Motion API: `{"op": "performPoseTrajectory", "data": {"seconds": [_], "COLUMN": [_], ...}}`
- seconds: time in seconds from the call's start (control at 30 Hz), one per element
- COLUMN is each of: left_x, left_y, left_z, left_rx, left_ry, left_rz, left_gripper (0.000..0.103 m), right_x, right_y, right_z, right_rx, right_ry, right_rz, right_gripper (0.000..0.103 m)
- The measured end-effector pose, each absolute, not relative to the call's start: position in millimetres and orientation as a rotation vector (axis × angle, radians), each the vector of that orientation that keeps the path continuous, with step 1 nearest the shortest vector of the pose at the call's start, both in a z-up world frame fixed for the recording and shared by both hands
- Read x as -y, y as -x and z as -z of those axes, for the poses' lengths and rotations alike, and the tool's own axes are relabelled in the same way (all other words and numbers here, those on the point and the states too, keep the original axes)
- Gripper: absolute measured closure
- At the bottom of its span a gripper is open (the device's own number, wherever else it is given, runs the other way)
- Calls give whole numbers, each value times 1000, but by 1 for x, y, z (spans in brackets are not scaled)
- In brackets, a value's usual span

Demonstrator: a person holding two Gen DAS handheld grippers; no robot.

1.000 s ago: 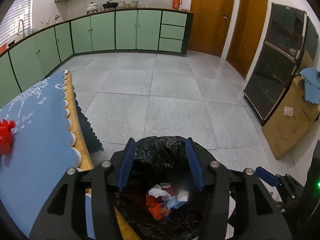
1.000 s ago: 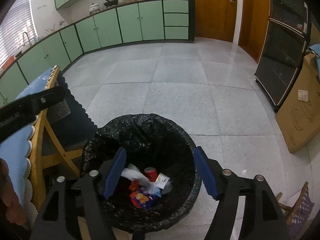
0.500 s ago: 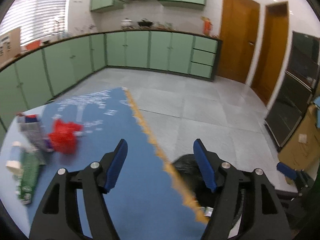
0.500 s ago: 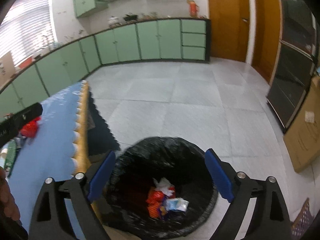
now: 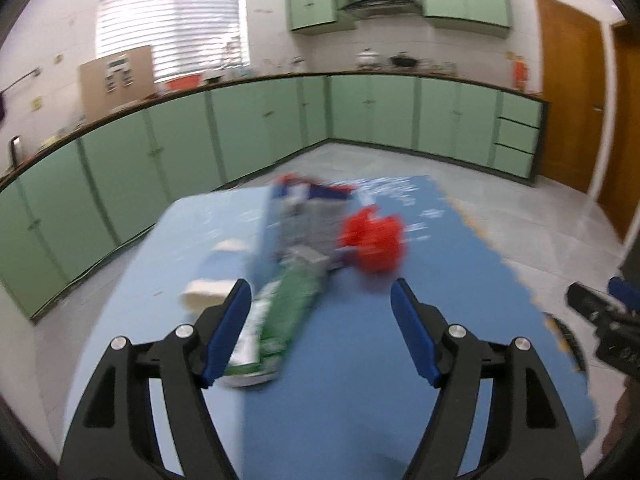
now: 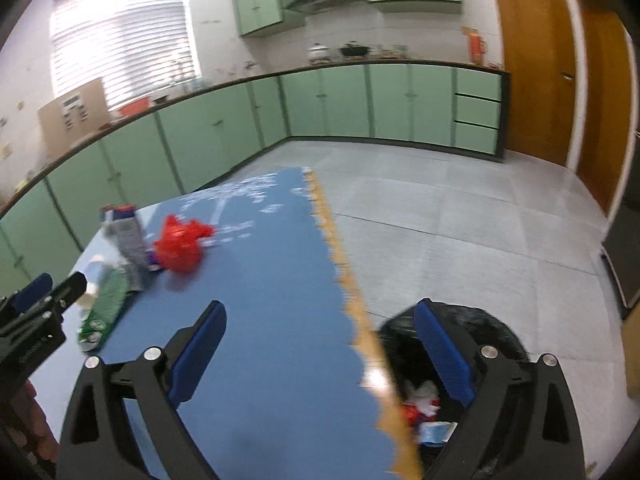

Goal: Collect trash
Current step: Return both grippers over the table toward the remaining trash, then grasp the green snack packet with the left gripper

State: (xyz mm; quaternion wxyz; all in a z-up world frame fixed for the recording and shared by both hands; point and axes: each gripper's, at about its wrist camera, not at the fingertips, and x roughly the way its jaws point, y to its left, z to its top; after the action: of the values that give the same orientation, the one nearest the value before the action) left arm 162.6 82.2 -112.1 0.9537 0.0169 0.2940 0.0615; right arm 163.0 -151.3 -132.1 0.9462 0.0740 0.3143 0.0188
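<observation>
Here, both black hand-held grippers with blue pads, left gripper point(image 5: 320, 328) and right gripper point(image 6: 320, 354), are opening empty above the blue tablecloth point(image 5: 360, 380), where crumpled red plastic wrapper point(image 5: 374, 242) and flat green packet point(image 5: 286, 314) are lying; the black-lined round bin point(image 6: 472, 320) is standing beside the table

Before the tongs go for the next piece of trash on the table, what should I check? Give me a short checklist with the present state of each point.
1. Left tongs hold nothing: ok, jaws opening, nothing between them.
2. Right tongs hold nothing: ok, jaws opening, nothing between them.
3. Trash remains on the blue tablecloth: ok, red crumpled wrapper and green packet.
4. Left tongs face the trash: ok.
5. Black trash bin is beside the table edge: ok, trash inside.
6. Exact shapes of the pieces: cannot tell, blurred.
</observation>
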Motion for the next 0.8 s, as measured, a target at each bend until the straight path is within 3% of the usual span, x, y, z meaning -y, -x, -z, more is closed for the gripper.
{"op": "performPoseTrajectory", "data": {"seconds": [0.3, 0.8], "left_x": [-144, -143], "left_y": [-172, -197], "left_z": [141, 171], "left_rx": [-690, -794], "left_ry": [15, 66], "left_rz": [-167, -119], "left_gripper": [29, 29], "right_x": [87, 79], "right_y": [-177, -185], "right_z": [136, 146], "right_rx": [-645, -667], "right_ry": [-80, -62], "right_rz": [-128, -126], "right_gripper": [10, 10]}}
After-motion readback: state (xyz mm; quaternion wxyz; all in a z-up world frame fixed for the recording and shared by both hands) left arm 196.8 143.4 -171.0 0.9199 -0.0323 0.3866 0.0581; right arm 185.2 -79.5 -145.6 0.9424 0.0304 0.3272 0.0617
